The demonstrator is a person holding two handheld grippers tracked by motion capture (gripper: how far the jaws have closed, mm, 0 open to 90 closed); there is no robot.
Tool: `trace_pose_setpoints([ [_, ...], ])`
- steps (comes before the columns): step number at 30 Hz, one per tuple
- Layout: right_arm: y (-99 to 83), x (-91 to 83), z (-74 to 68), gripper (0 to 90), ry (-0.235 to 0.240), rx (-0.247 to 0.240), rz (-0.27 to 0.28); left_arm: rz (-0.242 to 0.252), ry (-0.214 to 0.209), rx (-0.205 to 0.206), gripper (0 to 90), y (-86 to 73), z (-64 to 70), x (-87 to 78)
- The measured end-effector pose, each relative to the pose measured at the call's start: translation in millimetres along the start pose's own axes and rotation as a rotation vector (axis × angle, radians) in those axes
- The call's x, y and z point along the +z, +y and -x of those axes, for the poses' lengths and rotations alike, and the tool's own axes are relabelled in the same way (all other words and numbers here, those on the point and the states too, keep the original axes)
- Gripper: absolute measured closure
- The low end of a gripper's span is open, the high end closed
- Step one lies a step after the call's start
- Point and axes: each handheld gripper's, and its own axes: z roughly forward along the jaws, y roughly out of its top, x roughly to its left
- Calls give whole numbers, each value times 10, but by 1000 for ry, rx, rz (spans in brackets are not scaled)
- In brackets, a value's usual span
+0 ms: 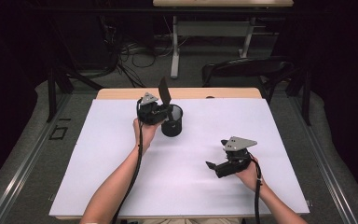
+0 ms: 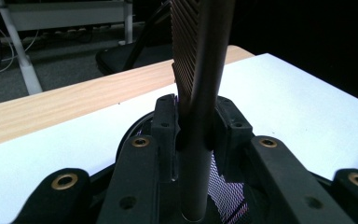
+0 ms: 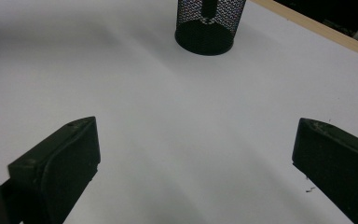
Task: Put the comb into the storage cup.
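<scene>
A black mesh cup (image 1: 172,122) stands upright on the white sheet, left of centre toward the far edge. My left gripper (image 1: 164,108) is at the cup's left rim, shut on a tool with a round grey handle and a flat ribbed dark head (image 1: 164,90). The head points up and the handle's lower end reaches down into the cup. In the left gripper view the handle (image 2: 196,154) sits between both pads over the mesh cup (image 2: 224,192). My right gripper (image 1: 213,165) rests low at the near right, open and holding nothing. Its view shows the mesh cup (image 3: 209,25) far ahead.
The white sheet (image 1: 191,154) covers most of the table, and a wooden strip (image 1: 186,93) shows along the far edge. A dark chair (image 1: 247,70) stands just beyond the table. A desk frame (image 1: 175,42) and cables lie farther back on the floor.
</scene>
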Motion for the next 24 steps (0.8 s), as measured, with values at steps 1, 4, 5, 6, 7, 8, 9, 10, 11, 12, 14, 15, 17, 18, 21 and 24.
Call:
trace_pose_setpoints([
  [1, 1, -1, -1, 4, 0, 0, 0, -4, 5, 0, 727, -3, 0, 3],
  [4, 1, -1, 0, 4, -1, -2, -2, -14, 9, -6, 727, -13, -2, 12],
  [5, 0, 1, 0, 4, 0, -1, -1, -19, 8, -6, 726, -16, -2, 16],
  [6, -1, 3, 0, 4, 0, -1, 0, -21, 8, -9, 726, -22, -1, 20],
  [7, 0, 4, 0, 3, 0, -2, -1, -25, 8, -8, 726, -25, -1, 20],
  [8, 0, 4, 0, 4, 0, -2, -1, -27, 8, -9, 726, -28, 0, 22],
  [9, 0, 4, -1, 4, 0, -2, -1, -29, 7, -9, 726, -31, 0, 27],
  [10, 0, 5, -1, 4, 0, -3, -2, -30, 6, -12, 725, -34, 3, 29],
  [11, 0, 5, -2, 4, 1, -2, -2, -34, 8, -9, 725, -36, 4, 32],
  [12, 0, 6, -2, 4, 1, -2, -2, -37, 7, -8, 726, -39, 7, 34],
  [14, 1, 4, -2, 4, 0, -2, -2, -45, 6, -7, 726, -44, 17, 40],
  [15, 1, 3, -2, 4, 0, -2, -2, -47, 3, -6, 725, -46, 20, 41],
  [17, 1, 4, -2, 4, 1, -3, -2, -50, 3, -5, 725, -50, 23, 47],
  [18, 1, 4, -2, 4, 1, -3, -2, -52, 1, -5, 725, -53, 25, 49],
  [21, 3, 0, -3, 4, 0, -6, -6, -57, 2, -10, 724, -60, 29, 56],
  [24, 1, 5, -1, 4, 1, -3, -3, -68, 1, -5, 721, -65, 32, 62],
])
